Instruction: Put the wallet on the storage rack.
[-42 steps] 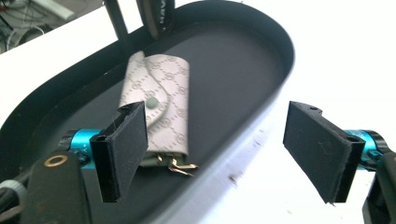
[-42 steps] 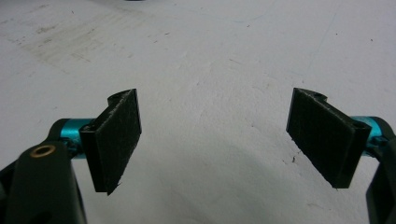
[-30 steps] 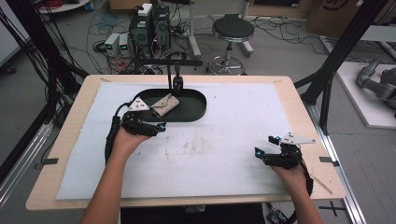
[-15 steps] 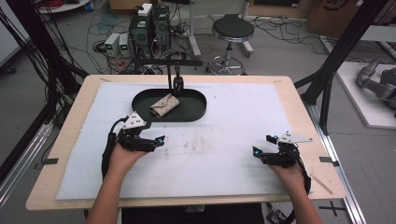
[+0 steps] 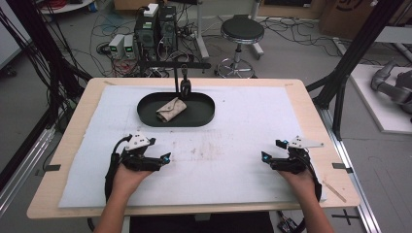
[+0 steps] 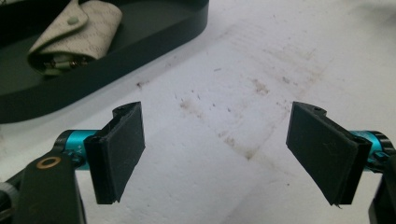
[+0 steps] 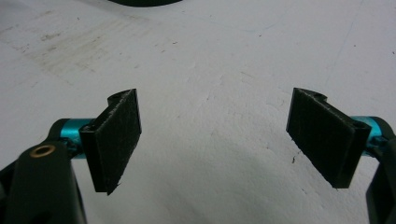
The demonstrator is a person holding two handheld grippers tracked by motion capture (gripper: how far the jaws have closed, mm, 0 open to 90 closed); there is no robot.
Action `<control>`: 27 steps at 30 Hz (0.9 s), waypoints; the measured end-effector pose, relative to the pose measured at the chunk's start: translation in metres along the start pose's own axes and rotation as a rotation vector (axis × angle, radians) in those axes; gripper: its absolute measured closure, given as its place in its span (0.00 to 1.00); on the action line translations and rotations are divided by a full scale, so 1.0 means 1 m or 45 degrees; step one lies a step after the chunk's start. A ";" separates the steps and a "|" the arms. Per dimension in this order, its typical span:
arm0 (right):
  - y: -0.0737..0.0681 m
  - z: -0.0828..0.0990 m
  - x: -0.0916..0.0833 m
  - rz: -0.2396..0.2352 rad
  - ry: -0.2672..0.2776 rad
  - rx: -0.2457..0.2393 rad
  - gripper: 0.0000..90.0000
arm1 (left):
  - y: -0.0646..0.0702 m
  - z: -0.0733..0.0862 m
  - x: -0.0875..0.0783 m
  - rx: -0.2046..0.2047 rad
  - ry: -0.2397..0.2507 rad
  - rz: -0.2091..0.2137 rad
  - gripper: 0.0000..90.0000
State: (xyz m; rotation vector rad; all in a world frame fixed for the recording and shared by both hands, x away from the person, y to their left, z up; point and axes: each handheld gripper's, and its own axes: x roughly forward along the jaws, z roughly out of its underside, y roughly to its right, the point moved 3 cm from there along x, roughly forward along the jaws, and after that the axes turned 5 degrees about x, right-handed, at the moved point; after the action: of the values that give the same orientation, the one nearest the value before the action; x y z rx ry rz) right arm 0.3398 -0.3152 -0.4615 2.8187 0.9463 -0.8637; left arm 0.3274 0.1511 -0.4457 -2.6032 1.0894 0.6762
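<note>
Overhead arrangement of a wooden table (image 5: 63,160) covered by a white mat (image 5: 243,121), with a black oval tray (image 5: 204,114) as the landmark. Tray sits on the mat toward the far edge, left of centre. Inside it lies a folded beige pouch (image 5: 171,109), tilted, toward the tray's left half; in the left gripper view the pouch (image 6: 74,32) shows a snap button on its flap and rests on the tray floor (image 6: 140,28), touching nothing else. A small dark upright fixture (image 5: 185,86) on a thin stem stands at the tray's far rim.

Left gripper (image 5: 164,159), held in the person's left hand (image 5: 127,177), rests near the tray, on its near side and slightly to its left, jaws pointing rightward across the mat. Its jaws stand wide apart with nothing between them; the left gripper's (image 6: 217,144) own camera shows stained mat (image 6: 243,93) in the gap.

Right gripper (image 5: 266,156), held in the right hand (image 5: 297,175), lies well apart from the tray, nearer the person and to the tray's right. Its jaws are likewise spread wide and empty; the right gripper (image 7: 215,140) frames bare mat (image 7: 210,70), with a sliver of the tray's rim (image 7: 140,2) at the top edge.

Faint brown stains (image 5: 214,145) mark the mat just in front of the tray, between the two grippers.
</note>
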 end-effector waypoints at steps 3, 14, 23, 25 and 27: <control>0.000 -0.001 0.002 0.003 -0.004 -0.005 0.20 | -0.002 0.006 0.002 -0.019 -0.002 0.005 0.22; 0.000 -0.002 0.002 0.007 -0.006 0.000 0.20 | -0.001 0.013 0.003 -0.039 -0.002 0.000 0.22; -0.001 -0.002 0.003 0.000 -0.013 -0.006 0.20 | 0.002 0.013 0.008 -0.026 -0.023 0.009 0.22; -0.001 -0.002 0.003 0.002 -0.012 -0.010 0.20 | 0.003 0.013 0.009 -0.021 -0.026 0.008 0.22; -0.002 -0.002 0.003 0.004 -0.016 -0.016 0.20 | 0.003 0.013 0.009 -0.016 -0.029 0.011 0.22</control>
State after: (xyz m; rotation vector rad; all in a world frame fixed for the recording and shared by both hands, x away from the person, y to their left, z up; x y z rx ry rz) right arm 0.3417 -0.3113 -0.4613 2.7999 0.9418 -0.8712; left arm 0.3264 0.1491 -0.4618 -2.5959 1.0941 0.7152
